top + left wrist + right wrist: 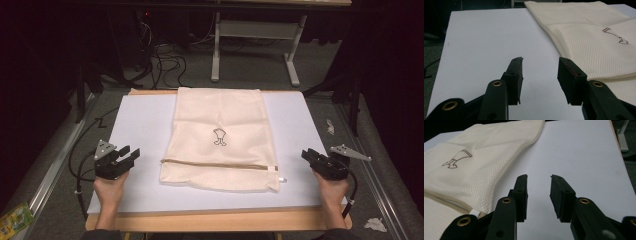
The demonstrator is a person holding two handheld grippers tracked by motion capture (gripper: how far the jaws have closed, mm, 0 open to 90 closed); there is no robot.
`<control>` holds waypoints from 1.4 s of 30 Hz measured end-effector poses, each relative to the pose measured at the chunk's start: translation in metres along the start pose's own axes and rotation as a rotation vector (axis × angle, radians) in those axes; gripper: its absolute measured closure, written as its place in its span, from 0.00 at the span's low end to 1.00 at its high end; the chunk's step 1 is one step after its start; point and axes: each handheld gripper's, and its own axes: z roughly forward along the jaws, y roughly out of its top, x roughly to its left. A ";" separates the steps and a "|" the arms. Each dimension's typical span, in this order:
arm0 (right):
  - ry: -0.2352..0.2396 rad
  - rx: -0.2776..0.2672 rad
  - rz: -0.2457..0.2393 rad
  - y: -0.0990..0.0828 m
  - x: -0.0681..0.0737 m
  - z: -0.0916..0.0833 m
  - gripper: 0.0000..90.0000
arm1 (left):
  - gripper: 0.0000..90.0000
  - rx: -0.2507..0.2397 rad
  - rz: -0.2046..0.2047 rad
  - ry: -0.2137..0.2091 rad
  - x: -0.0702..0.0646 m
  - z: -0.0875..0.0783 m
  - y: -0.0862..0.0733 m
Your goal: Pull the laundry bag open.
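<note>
Grippers, left (pixel 131 153) and right (pixel 306 154), jaws apart and empty, flanking mesh laundry bag (pixel 220 137) on white board (pixel 140 130); risk: thin mesh slipping or bunching if pinched shallowly.

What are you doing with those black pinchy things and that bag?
A person sits at a table with a white mat and holds a gripper in each hand. A cream mesh bag with a zipper near its front edge lies flat in the middle. The left gripper rests to the left of the bag and the right gripper to its right, both pointing inward. Both have their jaws apart with nothing between them, and neither touches the bag yet.
</note>
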 end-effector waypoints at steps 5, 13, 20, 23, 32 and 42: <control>-0.012 0.014 0.002 -0.002 -0.002 0.005 0.73 | 0.61 0.014 -0.008 0.002 0.002 0.007 -0.001; -0.029 0.027 -0.004 -0.004 -0.003 0.014 0.72 | 0.59 0.029 -0.015 0.026 0.004 0.019 -0.006; -0.043 0.036 -0.015 -0.006 -0.003 0.021 0.71 | 0.58 0.043 -0.010 0.038 0.006 0.029 -0.012; -0.047 0.039 -0.018 -0.006 -0.002 0.025 0.70 | 0.57 0.045 -0.021 0.043 0.007 0.033 -0.014; -0.066 0.046 -0.020 -0.007 -0.002 0.030 0.69 | 0.57 0.060 0.004 0.062 0.006 0.042 -0.016; -0.087 0.058 -0.035 -0.009 -0.002 0.033 0.66 | 0.56 0.083 0.019 0.084 0.007 0.052 -0.018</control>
